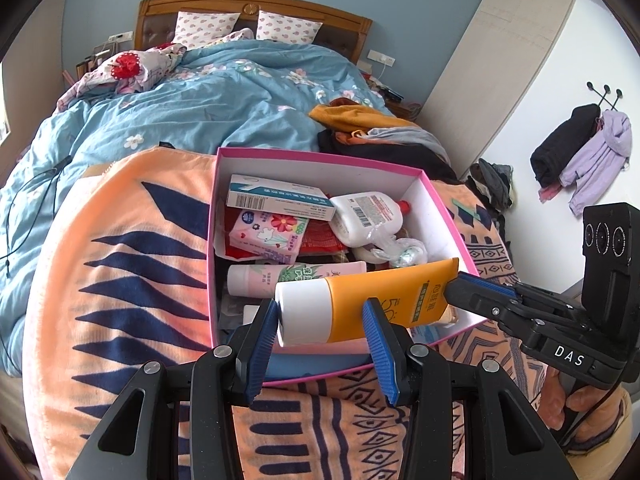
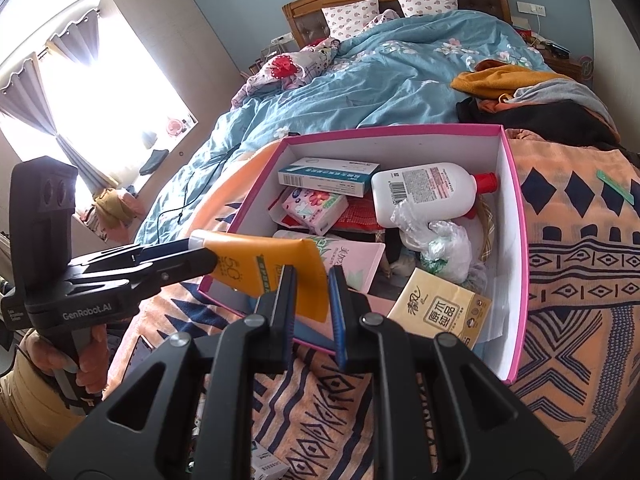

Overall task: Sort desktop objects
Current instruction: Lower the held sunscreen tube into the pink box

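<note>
An orange sunscreen tube (image 1: 372, 300) is held level over the near corner of a pink-rimmed box (image 2: 516, 216) by both claws at once. The left claw (image 1: 324, 322) is closed on the tube's white cap end, while the right claw (image 2: 312, 284) is pressed together on the flat crimped tail. The box sits on an orange patterned blanket (image 1: 132, 264), with a bed (image 1: 224, 96) behind it.

The step in hand is judged to be the placing of the tube into the box. It is best done by keeping the tube level, easing it down past the near wall, and letting go with one claw before the other so that it is laid rather than dropped.

Little open floor is left inside: a pink tube (image 1: 296, 278) lies just beneath, a white bottle with a red cap (image 2: 432, 192) and a crumpled plastic bag (image 2: 436, 240) fill the middle, and a yellow tissue pack (image 2: 440, 304) leans at the near right. The near rim is close under the claws and should be cleared. Free room is seen on the blanket to either side of the box.
</note>
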{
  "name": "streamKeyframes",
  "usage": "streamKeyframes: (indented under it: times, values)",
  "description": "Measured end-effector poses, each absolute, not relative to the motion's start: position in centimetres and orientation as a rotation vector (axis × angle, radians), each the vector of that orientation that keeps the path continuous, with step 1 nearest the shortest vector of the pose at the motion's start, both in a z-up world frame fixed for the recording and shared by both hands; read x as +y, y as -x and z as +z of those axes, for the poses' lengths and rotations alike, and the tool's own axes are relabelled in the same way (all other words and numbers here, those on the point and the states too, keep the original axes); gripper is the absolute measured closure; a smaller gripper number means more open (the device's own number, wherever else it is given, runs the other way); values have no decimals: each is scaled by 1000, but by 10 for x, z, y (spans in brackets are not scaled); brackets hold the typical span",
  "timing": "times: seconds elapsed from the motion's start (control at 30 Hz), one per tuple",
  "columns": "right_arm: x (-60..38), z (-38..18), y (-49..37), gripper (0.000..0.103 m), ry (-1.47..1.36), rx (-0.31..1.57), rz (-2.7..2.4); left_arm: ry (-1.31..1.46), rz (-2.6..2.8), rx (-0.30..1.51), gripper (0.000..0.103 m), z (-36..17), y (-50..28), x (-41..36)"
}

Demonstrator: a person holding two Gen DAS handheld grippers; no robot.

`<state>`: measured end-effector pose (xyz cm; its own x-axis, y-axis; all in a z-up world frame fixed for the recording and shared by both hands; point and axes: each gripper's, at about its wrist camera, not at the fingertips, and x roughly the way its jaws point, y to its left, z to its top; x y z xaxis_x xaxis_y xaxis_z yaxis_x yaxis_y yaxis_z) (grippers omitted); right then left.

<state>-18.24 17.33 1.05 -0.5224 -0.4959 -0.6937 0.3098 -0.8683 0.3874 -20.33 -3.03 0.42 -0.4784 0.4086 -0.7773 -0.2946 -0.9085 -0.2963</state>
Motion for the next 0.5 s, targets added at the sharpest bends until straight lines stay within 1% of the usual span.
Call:
streamKeyframes:
  times: [0.5]
  values:
    - [171, -5, 200, 84, -1224, -309, -2370, 1336, 2399, -159, 58, -6, 221, -30]
